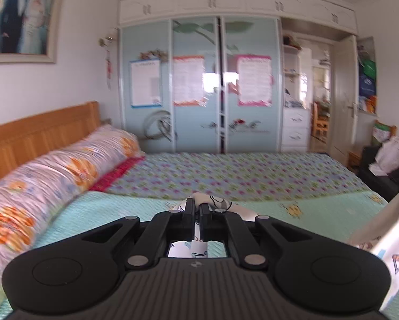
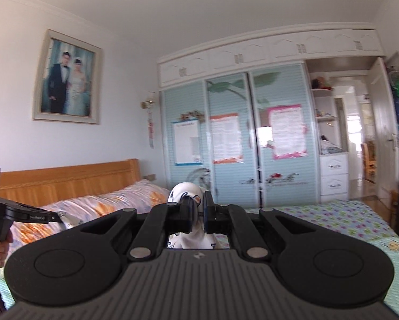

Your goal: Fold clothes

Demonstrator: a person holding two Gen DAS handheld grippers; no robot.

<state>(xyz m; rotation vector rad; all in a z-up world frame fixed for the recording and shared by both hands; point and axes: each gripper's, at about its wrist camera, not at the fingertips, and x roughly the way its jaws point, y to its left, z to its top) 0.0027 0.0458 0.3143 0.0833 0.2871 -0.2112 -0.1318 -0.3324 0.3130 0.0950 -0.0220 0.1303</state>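
A white printed garment [image 1: 391,237] hangs between my two grippers above the bed [image 1: 106,213]. My left gripper [image 1: 197,203] is shut on a bunched edge of the garment [image 1: 212,201], low over the turquoise cover. My right gripper [image 2: 198,208] is shut on another bunch of the same white cloth [image 2: 186,192], held higher. In the right wrist view my left gripper [image 2: 54,217] shows at the left edge, with the garment's cloth [image 2: 71,220] in its tip.
A long floral pillow [image 1: 52,176] lies along the wooden headboard [image 1: 39,130] at left. A patterned sheet [image 1: 239,176] covers the far half of the bed. A sliding-door wardrobe [image 1: 199,85] stands behind, an open door [image 1: 343,96] and a dark chair [image 1: 380,170] at right.
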